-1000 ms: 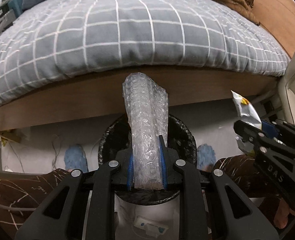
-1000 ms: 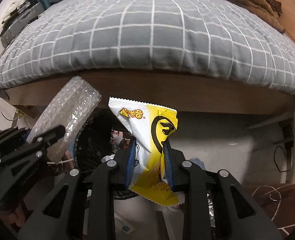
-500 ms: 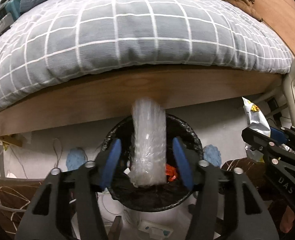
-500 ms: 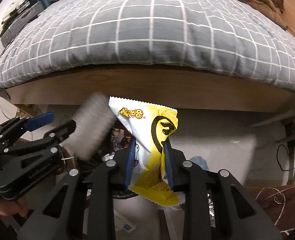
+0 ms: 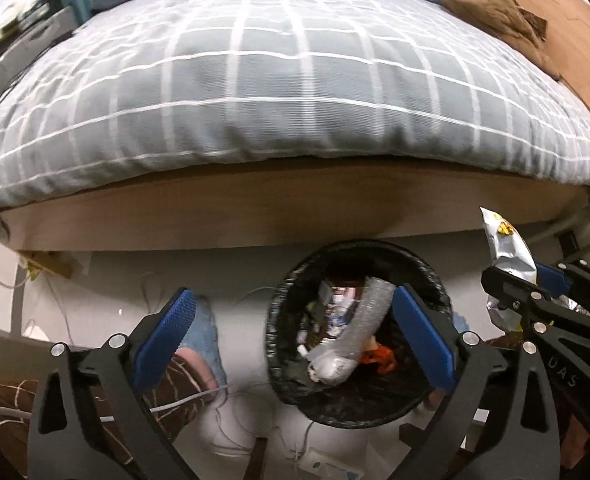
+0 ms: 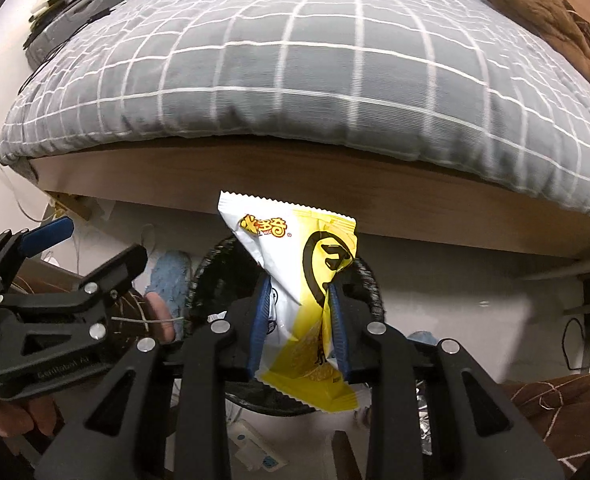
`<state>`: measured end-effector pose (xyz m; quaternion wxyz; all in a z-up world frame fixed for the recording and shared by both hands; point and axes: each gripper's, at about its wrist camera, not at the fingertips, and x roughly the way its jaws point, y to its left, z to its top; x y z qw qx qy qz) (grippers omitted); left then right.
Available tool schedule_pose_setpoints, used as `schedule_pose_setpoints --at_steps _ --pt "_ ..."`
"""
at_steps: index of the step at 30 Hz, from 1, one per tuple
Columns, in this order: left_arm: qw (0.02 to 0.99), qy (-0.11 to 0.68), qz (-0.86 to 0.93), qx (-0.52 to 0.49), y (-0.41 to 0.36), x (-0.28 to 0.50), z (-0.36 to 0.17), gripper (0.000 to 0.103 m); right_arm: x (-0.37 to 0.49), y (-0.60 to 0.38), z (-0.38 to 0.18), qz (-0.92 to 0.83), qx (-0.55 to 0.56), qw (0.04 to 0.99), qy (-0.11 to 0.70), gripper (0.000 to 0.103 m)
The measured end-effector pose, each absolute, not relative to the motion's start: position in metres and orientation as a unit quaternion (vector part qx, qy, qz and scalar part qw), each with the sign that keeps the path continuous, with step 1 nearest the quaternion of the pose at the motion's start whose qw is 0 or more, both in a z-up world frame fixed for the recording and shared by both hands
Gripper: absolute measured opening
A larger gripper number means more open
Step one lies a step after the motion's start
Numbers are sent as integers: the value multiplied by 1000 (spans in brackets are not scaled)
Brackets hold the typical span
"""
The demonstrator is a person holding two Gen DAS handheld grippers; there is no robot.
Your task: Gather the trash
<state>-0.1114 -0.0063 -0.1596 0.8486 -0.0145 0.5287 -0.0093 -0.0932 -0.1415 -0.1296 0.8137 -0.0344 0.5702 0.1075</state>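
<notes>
Left gripper [image 5: 295, 340] just spread wide (nothing between); right gripper [image 6: 299, 330] clamped, both angled downward

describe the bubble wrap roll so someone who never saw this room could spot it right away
Start at the bed with the grey checked cover; on the floor below its wooden side stands a round bin lined with a black bag. The bubble wrap roll lies slanted inside it, on top of the other rubbish. It is the only long, clear, bubbly tube there, beside small wrappers and an orange scrap.

Both cameras sit up close on the tools and look down at the black trash bin [image 5: 359, 332] [image 6: 369, 280]. Both see the bed [image 5: 279, 80] [image 6: 315, 80] behind the bin. Each view also catches the other tool beside the bin.
</notes>
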Motion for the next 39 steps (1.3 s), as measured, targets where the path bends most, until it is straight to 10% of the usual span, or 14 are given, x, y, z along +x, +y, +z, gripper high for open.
schedule_pose_setpoints --at_steps 11,39 --pt "847 531 20 -37 32 -115 -164 97 -85 -121 -149 112 -32 800 589 34" --pt "859 509 18 -47 37 -118 -138 97 -81 -115 -134 86 -53 833 544 90"
